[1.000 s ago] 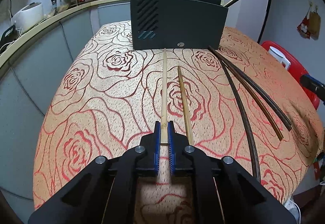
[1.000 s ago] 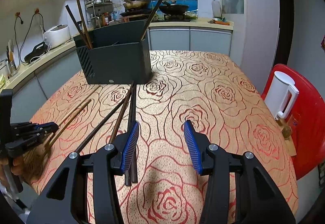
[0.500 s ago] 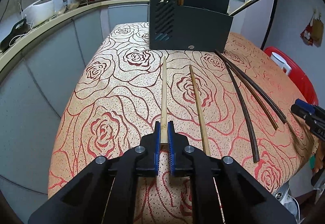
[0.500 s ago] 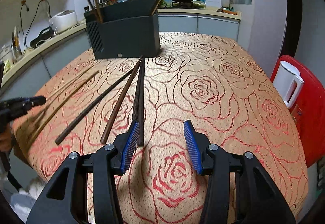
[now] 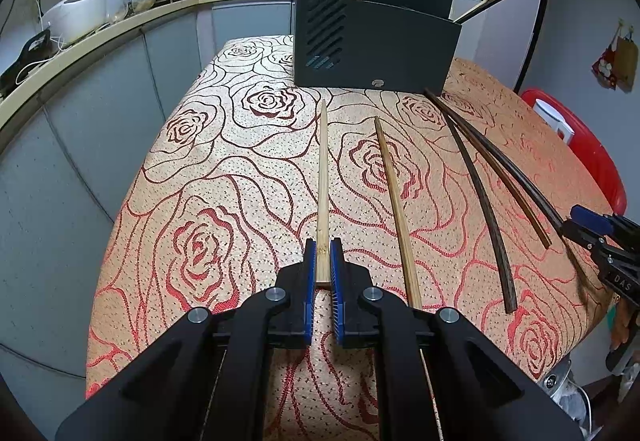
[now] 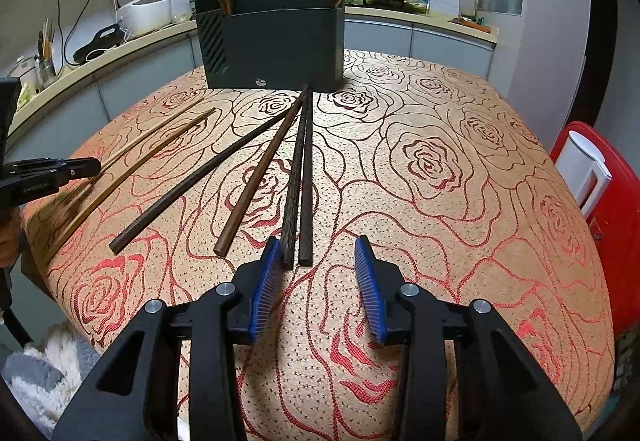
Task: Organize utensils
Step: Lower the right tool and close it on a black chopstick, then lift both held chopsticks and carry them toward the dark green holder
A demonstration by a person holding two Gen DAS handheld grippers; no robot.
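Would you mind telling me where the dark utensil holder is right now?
The dark utensil holder stands at the table's far end in the right wrist view, just beyond the tips of the dark chopsticks.

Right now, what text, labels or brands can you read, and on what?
"DAS": white letters on the right tool's body, possibly cut off.
Left tool: small white print on its side, too blurred to read.
Utensil holder: round badge low on its front, too small to read.
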